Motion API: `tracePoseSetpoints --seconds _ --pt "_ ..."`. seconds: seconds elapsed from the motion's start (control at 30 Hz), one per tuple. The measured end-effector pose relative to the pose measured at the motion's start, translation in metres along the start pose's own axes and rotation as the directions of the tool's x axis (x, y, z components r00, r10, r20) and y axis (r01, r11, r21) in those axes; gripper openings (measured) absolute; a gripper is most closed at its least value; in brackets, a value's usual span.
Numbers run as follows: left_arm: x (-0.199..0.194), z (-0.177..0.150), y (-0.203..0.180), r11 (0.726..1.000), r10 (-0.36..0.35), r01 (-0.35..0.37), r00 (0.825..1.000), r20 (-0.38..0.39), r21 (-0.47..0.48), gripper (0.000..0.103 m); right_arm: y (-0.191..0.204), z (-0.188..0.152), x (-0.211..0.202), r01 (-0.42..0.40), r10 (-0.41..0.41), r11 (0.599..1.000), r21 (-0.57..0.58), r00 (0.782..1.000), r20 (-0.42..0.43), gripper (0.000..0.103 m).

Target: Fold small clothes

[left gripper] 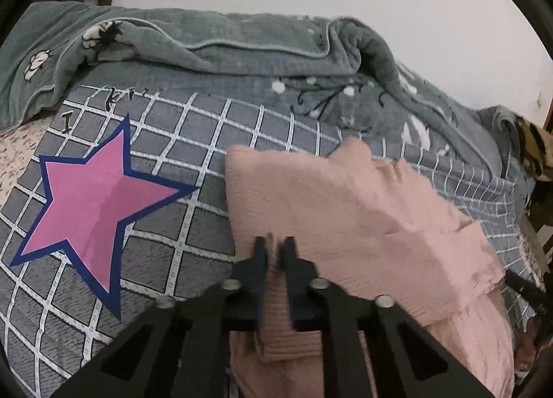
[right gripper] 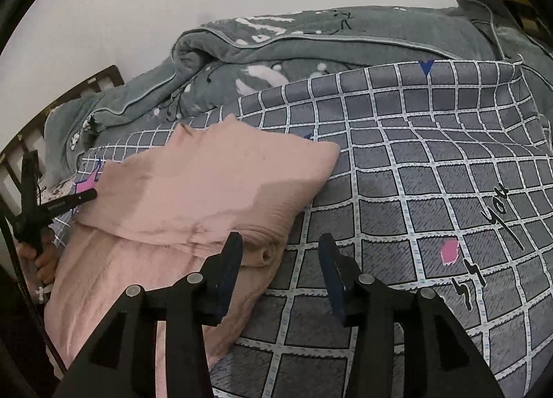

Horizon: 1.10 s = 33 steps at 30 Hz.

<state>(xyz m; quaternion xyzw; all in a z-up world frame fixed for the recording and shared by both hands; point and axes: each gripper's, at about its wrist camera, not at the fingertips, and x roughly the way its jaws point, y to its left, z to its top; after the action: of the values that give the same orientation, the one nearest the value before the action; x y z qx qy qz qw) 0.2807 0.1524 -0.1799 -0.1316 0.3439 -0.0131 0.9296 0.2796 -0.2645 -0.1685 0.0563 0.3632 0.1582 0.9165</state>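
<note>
A pink knitted garment [left gripper: 345,204] lies on the grey checked bedsheet [left gripper: 193,142], its upper part folded over the lower part. My left gripper [left gripper: 275,253] is shut on a ribbed edge of the pink garment, cloth pinched between the fingers. In the right wrist view the same garment [right gripper: 207,183] lies at the left, with a rolled ribbed cuff [right gripper: 266,249] next to my right gripper [right gripper: 280,249]. The right gripper is open and empty; its left finger rests over the garment's edge. The left gripper's handle [right gripper: 34,204] shows at the far left.
A rumpled grey-green blanket [left gripper: 242,52] is heaped along the far side by the white wall. A large pink star [left gripper: 100,201] is printed on the sheet at left. A dark wooden bed frame [right gripper: 20,142] runs along the left edge of the right wrist view.
</note>
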Motion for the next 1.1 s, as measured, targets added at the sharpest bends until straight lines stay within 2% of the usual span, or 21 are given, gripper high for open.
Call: tracePoseSetpoints --seconds 0.23,0.47,0.6,0.67,0.87,0.97,1.1 --pt "-0.011 0.009 -0.010 1.000 0.009 -0.012 0.996 0.090 0.023 0.006 0.000 0.001 -0.002 -0.010 0.010 1.000 0.004 1.000 0.015 0.045" --pt "-0.014 0.032 -0.023 0.999 0.032 -0.036 0.982 0.186 0.019 0.006 0.011 0.012 0.001 0.000 0.001 1.000 -0.028 0.999 0.050 0.045" --pt "-0.008 0.039 -0.025 0.999 0.051 -0.054 0.976 0.210 0.007 0.006 0.016 0.013 0.016 0.017 -0.016 0.999 -0.046 1.000 0.014 0.045" --pt "-0.002 0.038 -0.023 0.997 0.070 -0.072 0.979 0.192 0.003 0.006 0.016 0.011 0.022 0.026 -0.027 0.999 -0.048 1.000 -0.010 0.045" --pt "0.019 0.034 -0.010 0.995 0.098 -0.096 0.993 0.066 -0.033 0.006 0.015 0.008 0.035 0.071 -0.073 0.996 -0.045 0.995 -0.063 0.047" --pt "0.028 0.029 -0.008 0.992 0.125 -0.125 0.992 -0.013 -0.020 0.009 0.014 0.007 0.034 0.085 -0.087 0.996 -0.037 0.994 -0.058 0.052" --pt "0.028 0.021 -0.008 0.991 0.134 -0.134 0.990 -0.040 -0.003 0.010 0.015 0.007 0.034 0.092 -0.094 0.995 -0.037 0.994 -0.062 0.055"
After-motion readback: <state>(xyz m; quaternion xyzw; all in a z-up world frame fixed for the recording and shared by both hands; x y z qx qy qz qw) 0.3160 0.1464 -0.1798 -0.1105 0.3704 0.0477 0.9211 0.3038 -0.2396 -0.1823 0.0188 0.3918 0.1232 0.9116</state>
